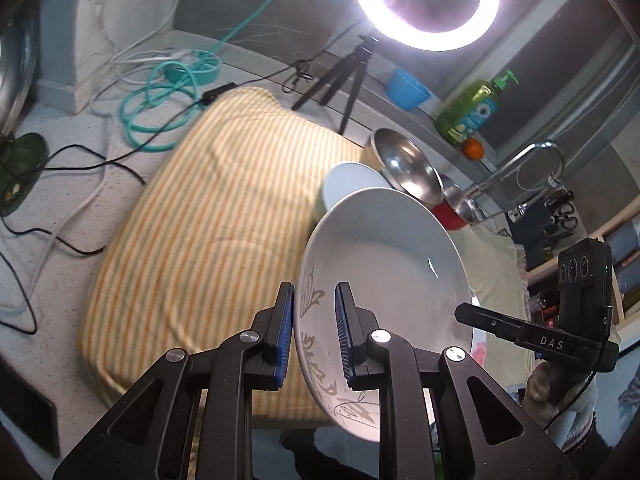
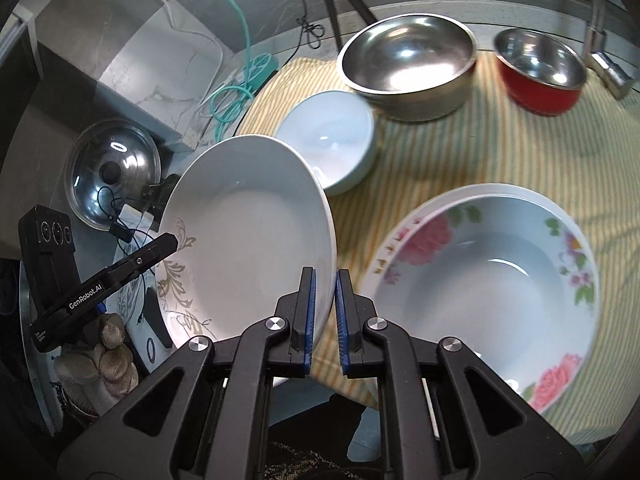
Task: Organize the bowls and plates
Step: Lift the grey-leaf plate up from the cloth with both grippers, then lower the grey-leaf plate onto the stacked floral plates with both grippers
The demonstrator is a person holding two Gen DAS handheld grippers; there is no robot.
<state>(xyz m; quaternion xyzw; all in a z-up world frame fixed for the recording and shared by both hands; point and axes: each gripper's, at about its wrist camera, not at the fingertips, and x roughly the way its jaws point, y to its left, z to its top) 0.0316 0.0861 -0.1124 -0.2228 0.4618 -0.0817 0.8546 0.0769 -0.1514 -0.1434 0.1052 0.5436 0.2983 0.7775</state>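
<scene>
Plate [image 1: 384,264], white, glazed, likely brittle and slick, hangs tilted at frame centre above the striped cloth [image 1: 208,216]. You have both claws clenched on opposite rim edges: left gripper [image 1: 314,336], right gripper [image 2: 324,320]. Grip the rim, not the face.

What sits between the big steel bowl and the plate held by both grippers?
In the right wrist view, a small white bowl sits on the striped cloth between the large steel bowl and the held white plate, just past the plate's far rim.
</scene>
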